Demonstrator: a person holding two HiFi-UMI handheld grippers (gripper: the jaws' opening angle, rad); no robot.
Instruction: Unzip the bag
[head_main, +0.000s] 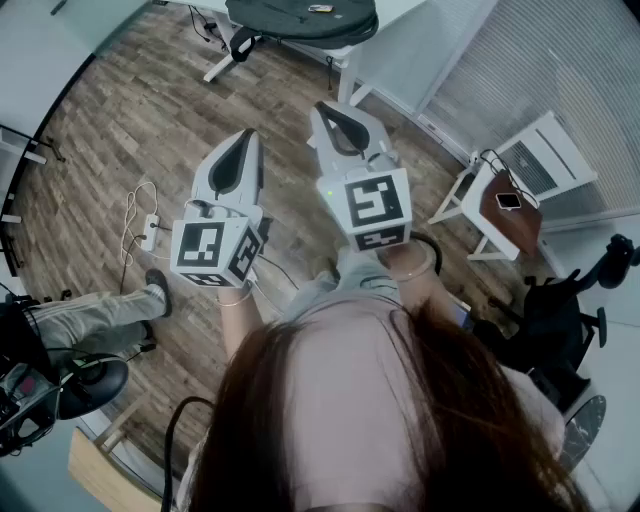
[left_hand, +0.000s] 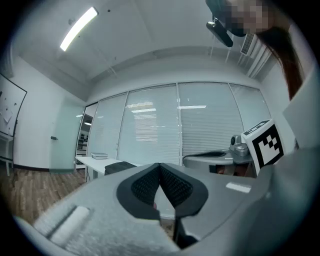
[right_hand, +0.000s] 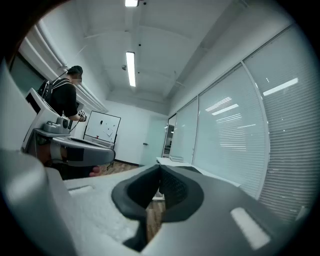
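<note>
A dark bag (head_main: 300, 18) lies on a white table (head_main: 400, 12) at the far end of the room, well ahead of both grippers. It shows small in the left gripper view as the dark bag (left_hand: 118, 167) on that table. My left gripper (head_main: 241, 148) is held in the air over the wooden floor, its jaws shut with nothing between them (left_hand: 160, 166). My right gripper (head_main: 333, 112) hovers beside it, a little further forward, also shut and empty (right_hand: 160, 168). Neither gripper touches the bag.
A white chair (head_main: 505, 205) with a brown seat and a phone on it stands at the right. A power strip with cable (head_main: 146, 228) lies on the floor at the left, near another person's leg (head_main: 90, 312). A person with a backpack (right_hand: 66, 99) stands by a whiteboard.
</note>
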